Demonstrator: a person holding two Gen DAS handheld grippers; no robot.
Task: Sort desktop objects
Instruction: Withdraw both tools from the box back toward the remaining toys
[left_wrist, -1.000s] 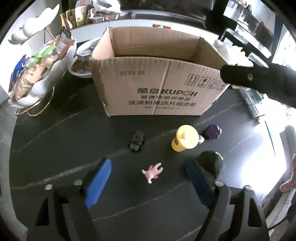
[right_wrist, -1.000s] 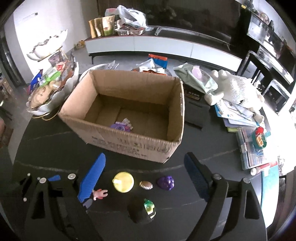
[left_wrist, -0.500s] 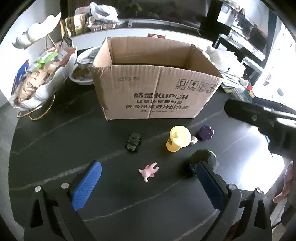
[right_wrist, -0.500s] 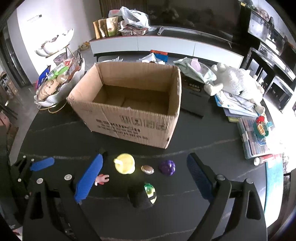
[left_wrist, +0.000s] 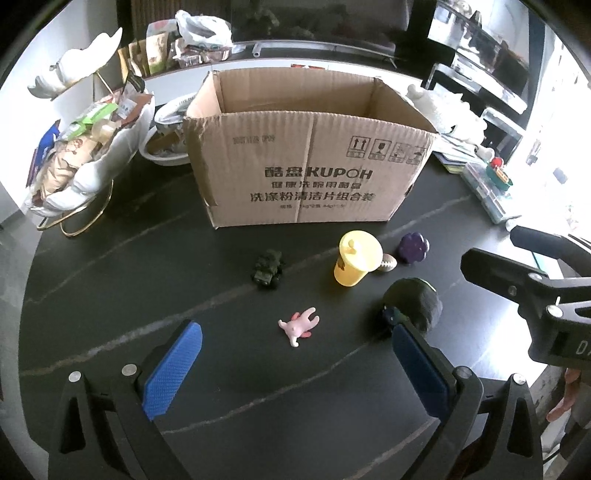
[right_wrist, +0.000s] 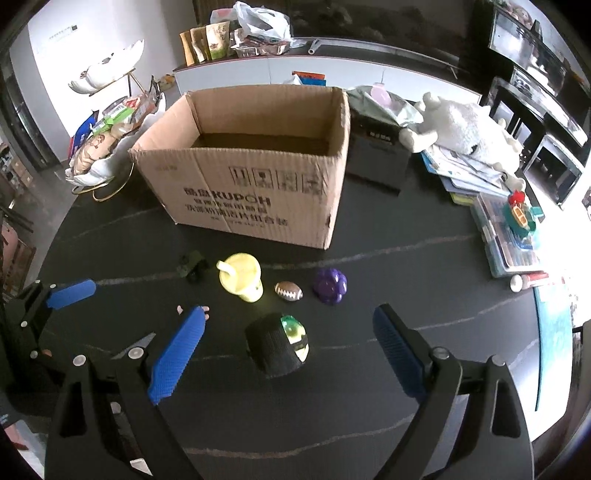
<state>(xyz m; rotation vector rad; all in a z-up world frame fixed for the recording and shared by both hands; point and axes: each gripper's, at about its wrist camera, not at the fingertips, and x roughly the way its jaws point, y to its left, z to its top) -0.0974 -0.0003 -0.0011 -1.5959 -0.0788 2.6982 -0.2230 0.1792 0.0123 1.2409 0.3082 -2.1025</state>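
Left tool (left_wrist: 293, 328): released, jaws just now opening wider and standing far apart, nothing pressed by the blue pads. Directly ahead of it, in the gap between its two fingers, on the dark desk (left_wrist: 110, 295): a small pink figure (left_wrist: 297, 325), lying flat, touched by neither pad. Further ahead and a little to its left, a dark green toy truck (left_wrist: 267, 269). Ahead and to its right, a yellow cup (left_wrist: 354, 262) with lid, upright. Close at the cup's right side, a toy football (left_wrist: 387, 263) (touching or only very near, cannot tell). Just beyond the football, a purple toy (left_wrist: 413, 247). Right at the tip of its right finger, a black round thing (left_wrist: 413, 302) with a green part, partly hidden by that finger. Well ahead, behind all these, an open cardboard box (left_wrist: 306, 173) with printed text on the near wall.

Right tool (right_wrist: 289, 313): also released, jaws wide, grasping nothing. Between its fingers, just ahead of the tips, the same black round thing, apart from both pads. Behind the tip of its left finger, the pink figure, mostly hidden. Ahead of it in a row from left to right: truck, cup, football, purple toy, all on the desk and outside the box. Far to its left, one blue pad of the left tool.
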